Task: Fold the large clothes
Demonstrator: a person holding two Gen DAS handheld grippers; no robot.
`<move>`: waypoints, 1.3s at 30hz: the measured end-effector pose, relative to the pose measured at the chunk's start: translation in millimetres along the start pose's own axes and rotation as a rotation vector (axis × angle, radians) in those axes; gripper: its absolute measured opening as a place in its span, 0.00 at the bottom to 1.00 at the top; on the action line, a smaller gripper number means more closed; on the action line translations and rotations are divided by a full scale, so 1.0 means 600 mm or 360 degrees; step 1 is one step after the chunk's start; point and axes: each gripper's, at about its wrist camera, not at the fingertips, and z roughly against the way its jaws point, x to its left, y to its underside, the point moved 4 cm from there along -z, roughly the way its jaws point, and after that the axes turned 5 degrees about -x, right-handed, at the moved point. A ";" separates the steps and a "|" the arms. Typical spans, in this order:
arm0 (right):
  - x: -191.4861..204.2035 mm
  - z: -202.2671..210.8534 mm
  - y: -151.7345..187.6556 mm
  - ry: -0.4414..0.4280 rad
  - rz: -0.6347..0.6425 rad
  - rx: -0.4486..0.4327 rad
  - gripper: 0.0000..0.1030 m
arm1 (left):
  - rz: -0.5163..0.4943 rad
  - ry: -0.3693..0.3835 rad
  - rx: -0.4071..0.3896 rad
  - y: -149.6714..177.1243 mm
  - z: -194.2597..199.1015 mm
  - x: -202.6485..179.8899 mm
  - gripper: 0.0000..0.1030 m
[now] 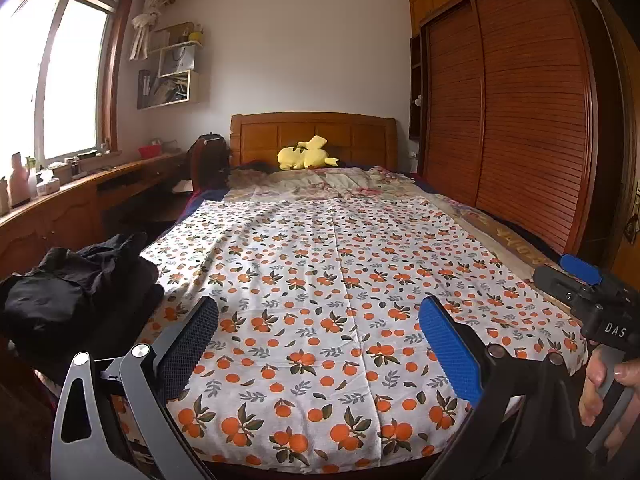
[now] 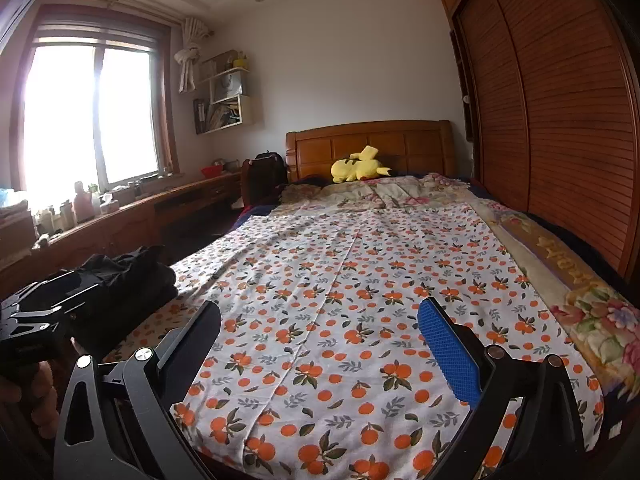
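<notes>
- We hold the left gripper (image 1: 318,360) wide apart with nothing between its fingers, hovering over the near end of the bed (image 1: 314,136); the right gripper (image 2: 320,354) is equally wide and empty.
- The clothes to fold look to be the dark pile (image 1: 76,292) at the bed's near left corner, beside the orange-print sheet (image 1: 340,280) and left of both grippers.
- We judge the pile soft, limp and fairly light: it will sag and drape from any single hold, so two holds well apart on one garment should serve best.
- We would look for a collar, shoulder seam or hem, pinching through one layer only, since bunched dark cloth tends to drag its neighbours along.
- The sheet lies flat and gives a broad surface for spreading a garment out.
- Hard to make out: how many garments the pile holds, what kind they are, and where any edge runs; the black cloth swallows detail.
- In the right wrist view the left gripper covers part of the pile, and the pile's lower side is hidden.
</notes>
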 end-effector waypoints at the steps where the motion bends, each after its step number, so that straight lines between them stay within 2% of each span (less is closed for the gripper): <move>1: 0.001 -0.001 0.001 0.0002 0.0003 0.0001 0.93 | 0.0000 -0.0002 0.0000 0.000 0.000 0.000 0.98; 39: -0.002 -0.005 0.008 0.0014 0.0017 0.0010 0.93 | -0.0015 -0.0024 -0.0013 0.003 0.003 0.002 0.98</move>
